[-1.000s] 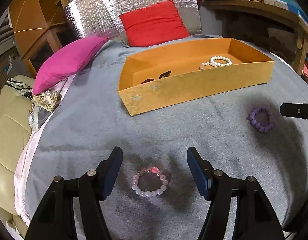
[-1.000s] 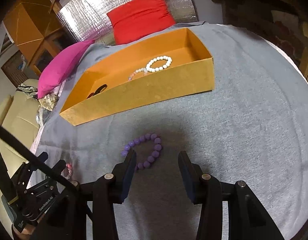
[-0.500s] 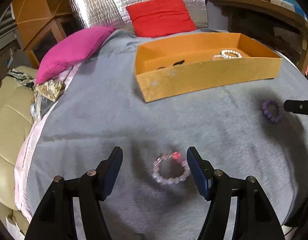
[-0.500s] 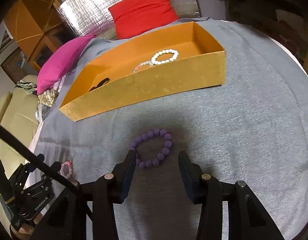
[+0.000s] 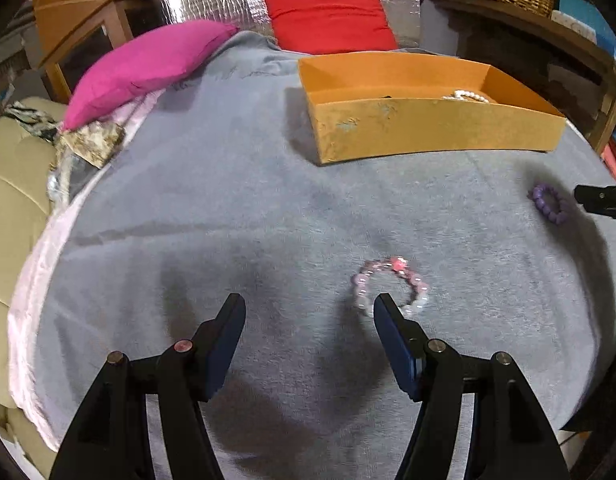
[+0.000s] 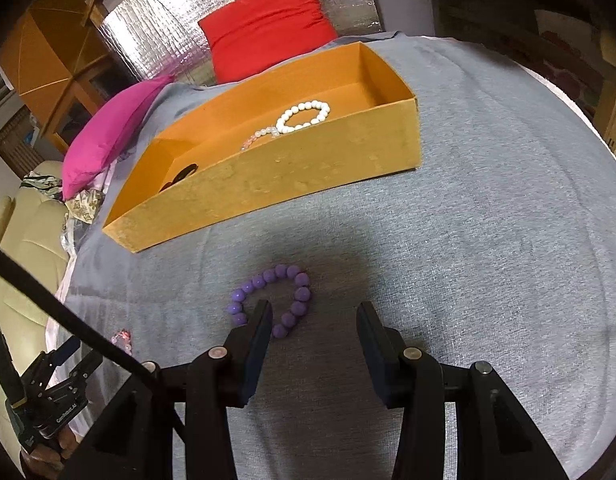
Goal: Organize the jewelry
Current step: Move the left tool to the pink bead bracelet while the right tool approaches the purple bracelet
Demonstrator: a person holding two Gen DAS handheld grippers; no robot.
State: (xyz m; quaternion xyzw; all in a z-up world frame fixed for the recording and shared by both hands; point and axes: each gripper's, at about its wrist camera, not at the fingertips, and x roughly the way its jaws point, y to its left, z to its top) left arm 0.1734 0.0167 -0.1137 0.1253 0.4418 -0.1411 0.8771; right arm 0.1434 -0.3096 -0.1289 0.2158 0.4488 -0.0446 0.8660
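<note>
Pink bead bracelet point(image 5: 390, 286) seen flat on grey cloth point(image 5: 235, 216) near front edge, partly under right finger of left gripper point(image 5: 305, 320), jaws wide, empty. Purple bracelet point(image 6: 273, 300) straddled by left finger of right gripper point(image 6: 314, 326), jaws half-spread, empty. Both judged light, limp, prone to roll; bead strand best pinched across one side.

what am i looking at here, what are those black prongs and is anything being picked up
Each picture comes from a camera mounted on a hand-held gripper that a person carries; the black prongs are its two fingers. The left hand-held gripper is open above a pale pink beaded bracelet lying on the grey cloth. The right hand-held gripper is open over a purple beaded bracelet. Neither holds anything. Behind sits a long orange cardboard box containing a white pearl bracelet.
</note>
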